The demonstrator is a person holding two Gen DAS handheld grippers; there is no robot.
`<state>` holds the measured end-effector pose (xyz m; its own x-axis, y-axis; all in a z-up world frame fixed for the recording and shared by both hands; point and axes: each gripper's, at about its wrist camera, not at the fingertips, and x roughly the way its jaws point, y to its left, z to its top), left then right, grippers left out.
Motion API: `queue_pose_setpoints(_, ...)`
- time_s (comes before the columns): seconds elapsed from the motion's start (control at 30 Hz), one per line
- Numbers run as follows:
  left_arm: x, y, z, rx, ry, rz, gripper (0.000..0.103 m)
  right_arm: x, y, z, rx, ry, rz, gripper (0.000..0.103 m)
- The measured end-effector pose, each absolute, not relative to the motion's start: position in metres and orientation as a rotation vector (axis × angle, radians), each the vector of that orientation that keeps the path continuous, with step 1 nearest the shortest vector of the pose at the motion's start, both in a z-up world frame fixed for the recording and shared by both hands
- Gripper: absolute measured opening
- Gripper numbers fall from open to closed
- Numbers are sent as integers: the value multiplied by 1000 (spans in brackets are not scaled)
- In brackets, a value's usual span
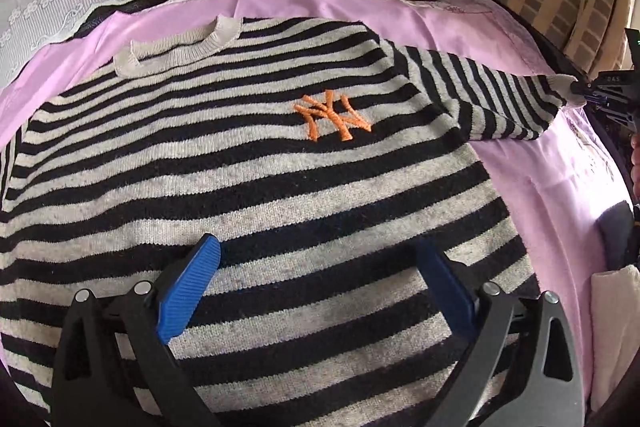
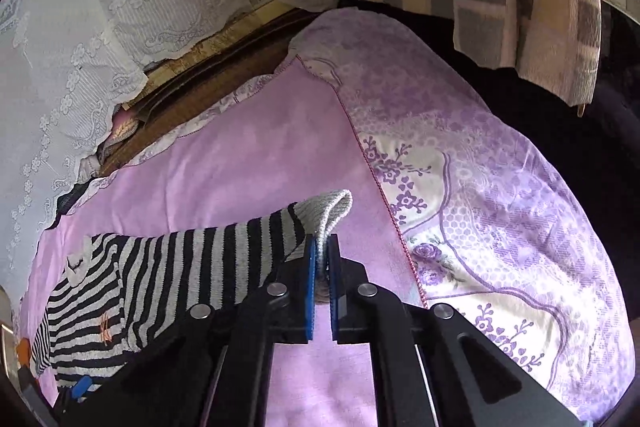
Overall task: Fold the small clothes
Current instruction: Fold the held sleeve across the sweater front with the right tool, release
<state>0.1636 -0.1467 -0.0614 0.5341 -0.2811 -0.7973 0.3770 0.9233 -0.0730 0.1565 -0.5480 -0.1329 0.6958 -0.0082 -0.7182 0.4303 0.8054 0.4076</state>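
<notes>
Right gripper (image 2: 321,259) fingers clamped on grey cuff (image 2: 328,211) of black-and-grey striped knit sweater (image 1: 248,163); left gripper (image 1: 316,259) jaws spread wide over its lower front. Sweater lies flat on pink sheet (image 1: 520,179).

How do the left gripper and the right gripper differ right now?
The left gripper stands wide open over the striped sweater's body, gripping nothing; the right gripper is shut on the sleeve cuff, holding it off the pink sheet. Both have blue pads.
</notes>
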Motion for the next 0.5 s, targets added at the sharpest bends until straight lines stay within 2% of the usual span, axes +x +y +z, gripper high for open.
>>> queue_pose_setpoints(0.2,161,-145,-53,164,886,-360,95,171,-495,-81,506,731,-163,6)
queue_pose_setpoints(0.5,193,-61,-30,225,823,-166,95,217,-387,-41,423,724,-25,6)
